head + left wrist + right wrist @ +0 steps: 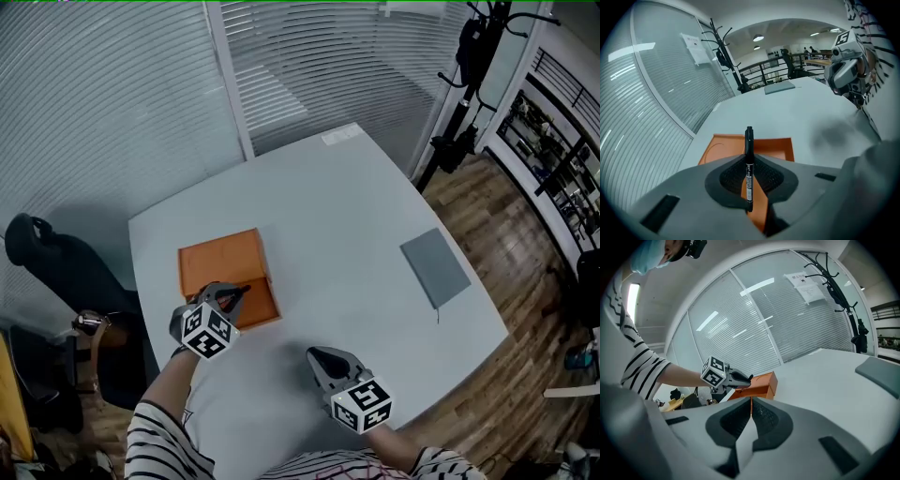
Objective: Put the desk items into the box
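An open orange box [225, 267] lies on the white table [347, 206], at its left side. My left gripper [234, 298] hovers over the box's near right corner, shut on a black marker pen [749, 164]. The pen stands upright between the jaws, its cap end pointing out over the box [771, 146]. My right gripper [317, 358] is over the table's near edge, right of the box, shut with nothing in it. From the right gripper view, the left gripper [733, 379] shows in front of the box [761, 383]. A flat grey pad [434, 267] lies on the table at the right.
A glass wall with blinds runs behind the table. A black chair [56, 258] stands left of it and a coat stand [464, 89] at the back right. The table's right corner ends over wooden floor [511, 244].
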The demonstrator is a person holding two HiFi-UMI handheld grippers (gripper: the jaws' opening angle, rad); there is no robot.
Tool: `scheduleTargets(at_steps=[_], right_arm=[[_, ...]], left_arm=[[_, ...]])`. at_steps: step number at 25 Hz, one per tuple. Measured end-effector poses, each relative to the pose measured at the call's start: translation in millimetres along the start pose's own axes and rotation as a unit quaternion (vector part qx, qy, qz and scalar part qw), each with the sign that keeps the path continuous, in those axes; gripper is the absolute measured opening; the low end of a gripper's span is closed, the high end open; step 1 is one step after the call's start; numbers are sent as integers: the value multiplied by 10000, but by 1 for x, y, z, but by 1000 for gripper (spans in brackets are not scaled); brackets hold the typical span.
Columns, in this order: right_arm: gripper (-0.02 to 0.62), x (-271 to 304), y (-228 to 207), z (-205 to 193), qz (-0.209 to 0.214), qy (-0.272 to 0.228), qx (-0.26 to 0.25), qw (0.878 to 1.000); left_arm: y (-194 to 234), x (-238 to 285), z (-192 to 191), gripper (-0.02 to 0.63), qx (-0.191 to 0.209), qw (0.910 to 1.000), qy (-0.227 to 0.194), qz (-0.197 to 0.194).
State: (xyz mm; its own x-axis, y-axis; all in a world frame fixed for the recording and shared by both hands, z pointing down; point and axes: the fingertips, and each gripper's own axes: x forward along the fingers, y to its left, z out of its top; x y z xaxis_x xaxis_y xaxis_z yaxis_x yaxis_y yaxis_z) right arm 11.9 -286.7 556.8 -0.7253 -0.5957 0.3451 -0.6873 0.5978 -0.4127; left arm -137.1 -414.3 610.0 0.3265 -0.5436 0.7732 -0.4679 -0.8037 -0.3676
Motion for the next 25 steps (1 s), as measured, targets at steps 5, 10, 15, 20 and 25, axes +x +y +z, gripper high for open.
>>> scheduleTargets(at_steps=[5,10,15,20,25], right_arm=[[28,2,-10,-7,-94,55,85,9999],[28,5,-18,-10,-154,95,141,9997],[28,8,-23,-11,-168,137,172,9996],[28,13,-22,-13,-132,158,197,9996],[28,16,-23,-16,-108,221,192,9995]], left_arm=[[-13,27,-17,63,25,9991,304,-294],[-20,47,-32,63,20,9968,603,-517],[-24,59,-40,63,-114,9946,816,-627],[-22,68,-47,63,-107,9935,962,-592],[-21,74,-53,63,-173,9920,1138,-522]])
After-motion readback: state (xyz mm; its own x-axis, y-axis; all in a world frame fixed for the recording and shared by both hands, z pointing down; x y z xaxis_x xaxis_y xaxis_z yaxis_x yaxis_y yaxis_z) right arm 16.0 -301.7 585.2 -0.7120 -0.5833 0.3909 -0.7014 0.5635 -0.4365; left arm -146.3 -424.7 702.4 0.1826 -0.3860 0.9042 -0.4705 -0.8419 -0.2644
